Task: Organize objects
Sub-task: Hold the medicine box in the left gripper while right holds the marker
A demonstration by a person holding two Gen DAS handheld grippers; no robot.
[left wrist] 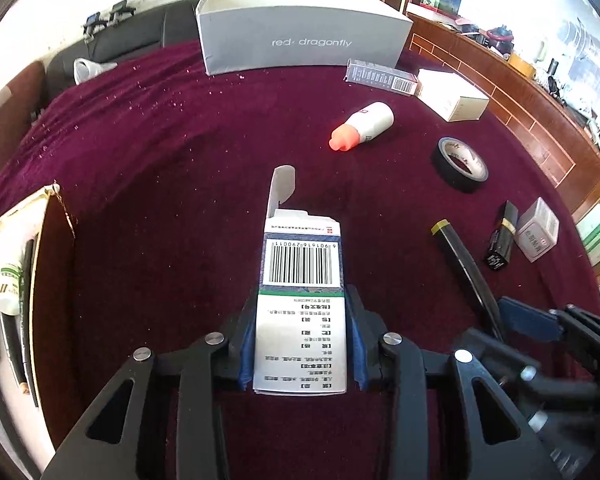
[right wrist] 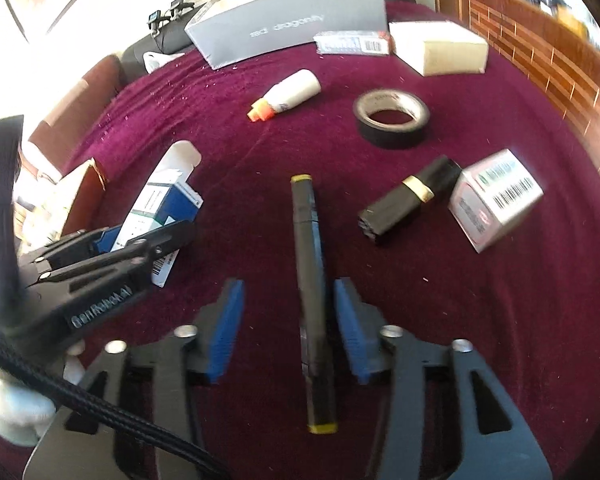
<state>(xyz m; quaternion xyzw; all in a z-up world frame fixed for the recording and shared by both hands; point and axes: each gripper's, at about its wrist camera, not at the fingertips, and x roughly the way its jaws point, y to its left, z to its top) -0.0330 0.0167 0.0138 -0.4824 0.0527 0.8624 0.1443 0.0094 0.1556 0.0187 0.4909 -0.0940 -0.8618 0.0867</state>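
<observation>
My left gripper [left wrist: 302,306] is shut on a white and blue medicine box [left wrist: 302,264] with a barcode on top, its end flap standing open. In the right wrist view the same box [right wrist: 160,196] sticks out of the left gripper [right wrist: 148,236] at the left. My right gripper [right wrist: 288,286] is open. A black marker pen [right wrist: 310,248] with yellow ends lies lengthwise between its blue pads [right wrist: 226,324], closer to the right one, and neither pad presses on it. The left wrist view shows that pen [left wrist: 462,260] and the right gripper [left wrist: 536,320] at the lower right.
On the maroon cloth [left wrist: 172,152] lie a white bottle with an orange cap [left wrist: 364,124], a black tape roll [left wrist: 460,166], a black tube with a gold band [left wrist: 502,236] and small cartons [left wrist: 538,230]. A grey shoe box [left wrist: 300,36] stands at the back. A brown-walled tray [left wrist: 54,280] at the left holds bottles and tubes.
</observation>
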